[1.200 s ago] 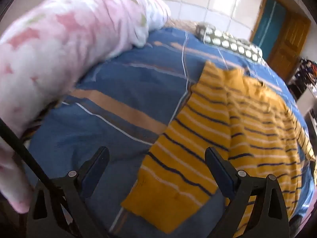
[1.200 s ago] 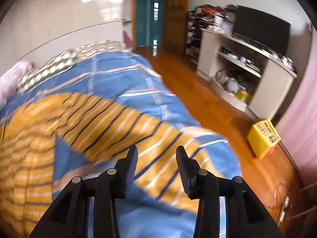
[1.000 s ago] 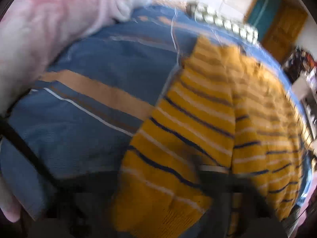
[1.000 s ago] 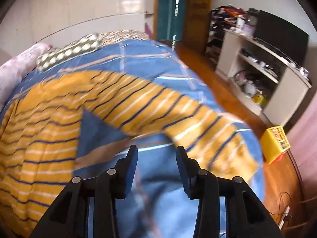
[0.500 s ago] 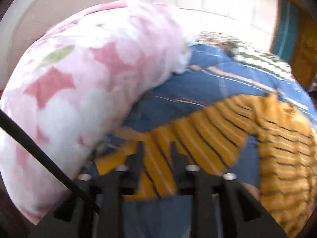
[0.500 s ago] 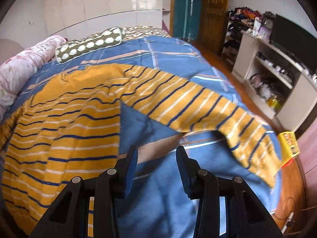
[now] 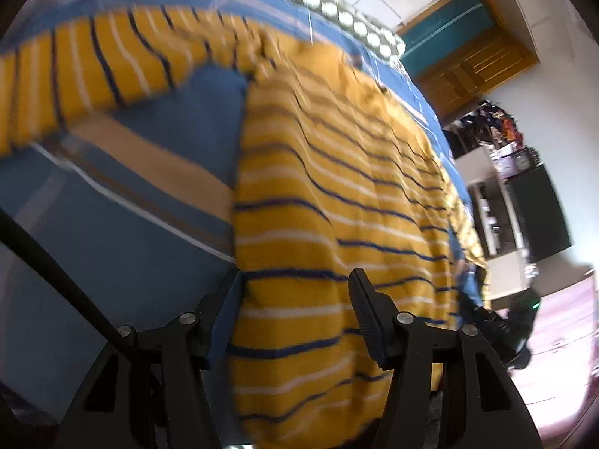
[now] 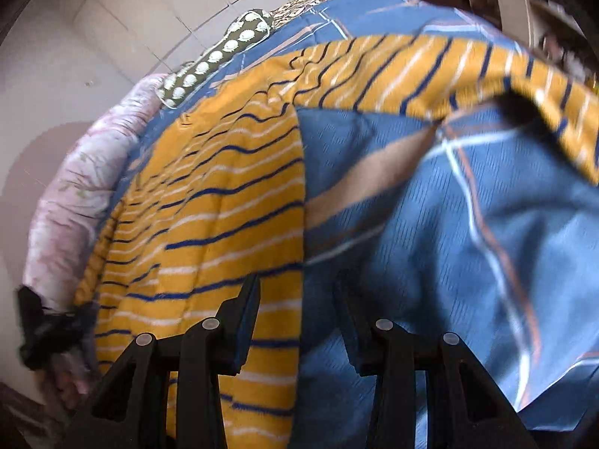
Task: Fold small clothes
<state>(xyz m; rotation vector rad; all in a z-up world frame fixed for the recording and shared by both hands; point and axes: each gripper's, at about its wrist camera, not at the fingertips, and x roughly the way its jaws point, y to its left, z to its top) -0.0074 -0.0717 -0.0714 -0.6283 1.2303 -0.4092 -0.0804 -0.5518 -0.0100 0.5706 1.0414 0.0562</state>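
My left gripper (image 7: 295,299) and right gripper (image 8: 295,310) both gape, holding nothing; yellow striped sweater (image 7: 337,205) spread mid-frame on the blue bedspread (image 8: 430,243); sleeves splayed toward upper corners; risk: pinching bedspread along with the hem.

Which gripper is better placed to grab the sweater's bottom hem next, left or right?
Left. The left gripper is open squarely over the sweater hem; the right gripper, also open, straddles its side edge, half over the bedsheet.
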